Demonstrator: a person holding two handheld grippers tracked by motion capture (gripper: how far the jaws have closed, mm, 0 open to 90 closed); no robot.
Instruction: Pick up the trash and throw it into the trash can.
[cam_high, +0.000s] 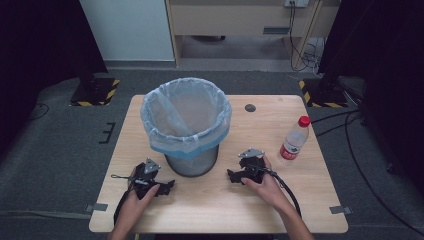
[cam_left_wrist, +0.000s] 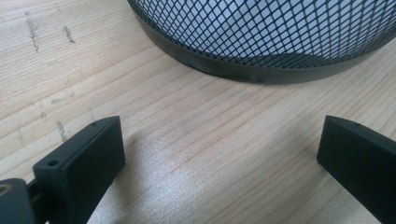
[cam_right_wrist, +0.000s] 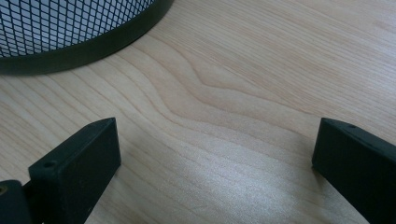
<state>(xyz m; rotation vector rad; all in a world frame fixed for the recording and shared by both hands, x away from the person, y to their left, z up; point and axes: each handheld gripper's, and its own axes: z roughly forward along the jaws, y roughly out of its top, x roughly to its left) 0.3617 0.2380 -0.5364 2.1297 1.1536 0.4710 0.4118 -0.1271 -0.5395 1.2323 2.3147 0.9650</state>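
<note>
Where tongs rest apart: black mesh bin (cam_high: 192, 161), blue-rimmed clear liner (cam_high: 186, 120).

Even overhead light, soft shadows, dark corners, slightly grainy

No wording, brand or number can be read anywhere. The water bottle (cam_high: 295, 139), standing well off to the far side of the right gripper (cam_high: 235, 176), carries a red label, but its print is too small to make out. Beyond both grippers, past the table's far corners, yellow-and-black hazard stripes (cam_high: 111, 90) mark the stand bases on the floor, bearing no writing.
</note>
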